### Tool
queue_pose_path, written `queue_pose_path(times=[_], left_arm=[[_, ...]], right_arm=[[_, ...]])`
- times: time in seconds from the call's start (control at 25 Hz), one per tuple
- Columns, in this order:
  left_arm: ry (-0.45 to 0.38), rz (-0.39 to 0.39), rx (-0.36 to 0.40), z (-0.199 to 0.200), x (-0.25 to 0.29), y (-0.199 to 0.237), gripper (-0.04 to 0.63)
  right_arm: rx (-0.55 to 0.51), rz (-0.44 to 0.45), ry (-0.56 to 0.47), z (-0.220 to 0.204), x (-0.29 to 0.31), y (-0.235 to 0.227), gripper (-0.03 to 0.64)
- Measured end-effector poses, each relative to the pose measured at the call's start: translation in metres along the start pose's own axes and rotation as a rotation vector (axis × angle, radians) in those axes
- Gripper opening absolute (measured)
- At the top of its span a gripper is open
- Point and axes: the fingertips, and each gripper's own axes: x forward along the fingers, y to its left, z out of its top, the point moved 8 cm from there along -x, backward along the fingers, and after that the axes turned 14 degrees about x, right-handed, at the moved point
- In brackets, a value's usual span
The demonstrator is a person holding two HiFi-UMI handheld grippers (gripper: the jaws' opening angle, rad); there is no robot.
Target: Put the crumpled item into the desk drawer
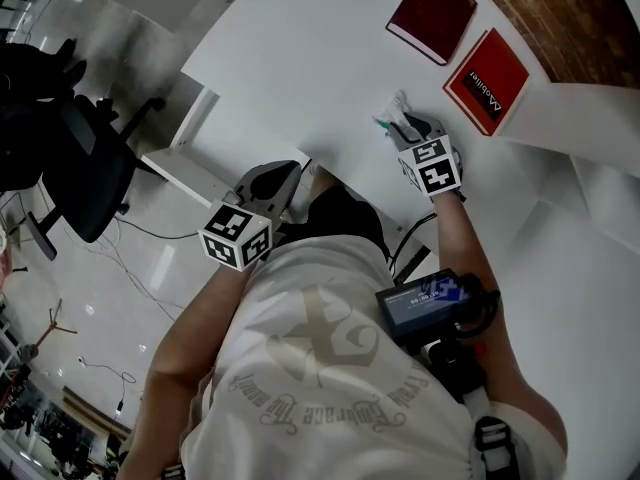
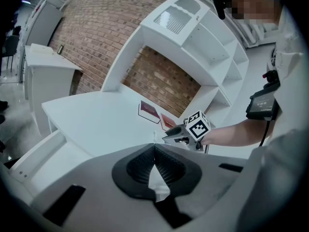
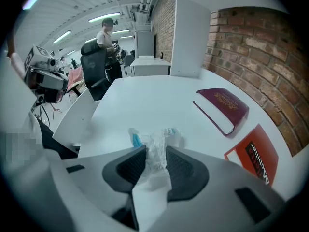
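The crumpled item [image 3: 155, 141], a clear wrapper with blue print, lies on the white desk [image 1: 300, 58] in front of the red booklet. In the head view the crumpled item [image 1: 392, 116] peeks out at the tip of my right gripper [image 1: 403, 130]. In the right gripper view the right gripper [image 3: 155, 152] has both pads against the wrapper, shut on it. My left gripper [image 1: 292, 171] hovers at the desk's near edge, and in its own view the left gripper [image 2: 154, 147] is shut with nothing in it. A white pulled-out drawer [image 1: 185, 168] juts out below the desk's left side.
A dark red book [image 1: 432, 13] and a red booklet [image 1: 487, 80] lie at the back of the desk by the brick wall. A black office chair [image 1: 70, 138] stands on the floor to the left. White shelves [image 2: 212, 47] rise to the right.
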Motion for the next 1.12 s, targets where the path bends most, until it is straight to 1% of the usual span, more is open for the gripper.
queue_pose_path(times=[0.48, 0.96, 1.12], left_arm=[[-0.042, 0.047, 0.006, -0.005, -0.03, 0.0, 0.02], [-0.084, 0.095, 0.014, -0.011, -0.065, 0.0, 0.02], [-0.103, 0.12, 0.016, -0.014, -0.082, 0.001, 0.021]], right_arm=[[-0.026, -0.013, -0.025, 0.006, -0.01, 0.017, 0.14], [-0.061, 0.005, -0.078, 0.023, -0.023, 0.049, 0.138], [-0.078, 0.014, -0.095, 0.027, -0.028, 0.066, 0.138]])
